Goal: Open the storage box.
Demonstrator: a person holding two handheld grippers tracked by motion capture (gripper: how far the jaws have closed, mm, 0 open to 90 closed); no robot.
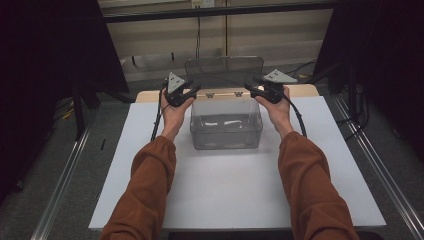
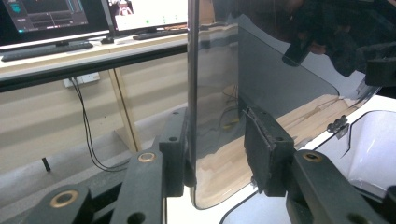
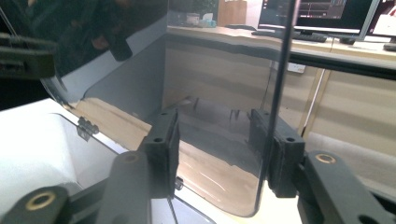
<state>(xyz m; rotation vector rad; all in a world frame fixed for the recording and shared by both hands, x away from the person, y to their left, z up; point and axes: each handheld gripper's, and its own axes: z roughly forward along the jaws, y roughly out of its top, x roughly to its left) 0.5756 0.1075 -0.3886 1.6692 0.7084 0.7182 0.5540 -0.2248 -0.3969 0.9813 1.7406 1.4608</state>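
Observation:
A clear plastic box (image 1: pixel 226 131) stands at the middle back of the white table top (image 1: pixel 225 195). Its hinged clear lid (image 1: pixel 224 70) is raised upright behind it. My left gripper (image 1: pixel 192 92) is at the lid's left edge. In the left gripper view the left gripper (image 2: pixel 217 140) has the lid (image 2: pixel 280 84) between its jaws, with the pads against it. My right gripper (image 1: pixel 250 90) is at the lid's right edge. In the right gripper view the right gripper (image 3: pixel 215 135) likewise holds the lid (image 3: pixel 130 84) between its pads.
Small hinges (image 1: pixel 210 94) join the lid to the box's back rim. A wooden strip (image 1: pixel 300 90) runs behind the white top. A desk with monitors (image 2: pixel 46 14) stands beyond the table. Dark curtains (image 1: pixel 45 60) hang on both sides, and floor rails (image 1: pixel 60 185) flank the table.

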